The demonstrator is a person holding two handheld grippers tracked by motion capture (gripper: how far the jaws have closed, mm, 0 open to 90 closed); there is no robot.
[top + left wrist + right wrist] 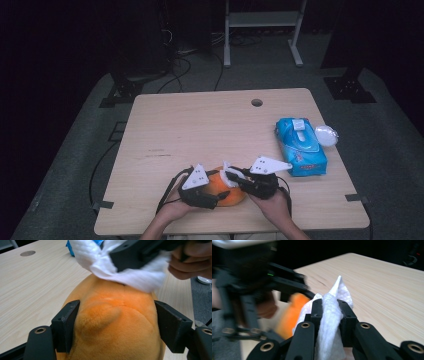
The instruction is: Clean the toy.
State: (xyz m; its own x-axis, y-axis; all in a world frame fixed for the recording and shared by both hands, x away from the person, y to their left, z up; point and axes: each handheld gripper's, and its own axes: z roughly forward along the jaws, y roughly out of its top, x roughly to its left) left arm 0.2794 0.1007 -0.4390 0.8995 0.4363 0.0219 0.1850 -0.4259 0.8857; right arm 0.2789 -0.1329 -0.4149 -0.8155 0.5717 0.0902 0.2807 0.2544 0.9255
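Presently, near tabletop's front edge: left hand-held gripper (116,322) clamps orange plush toy (117,322) steady; right hand-held gripper (331,315), closed on white wipe (330,322), wipes it.

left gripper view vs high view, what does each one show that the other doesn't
The left gripper view alone shows the left gripper with its jaws pressed on the sides of the orange plush toy, and the white wipe lying on top of it. The high view alone shows the blue wipes pack, whole, and the person's forearms. Both show the toy, the wipe, the right gripper and the table.
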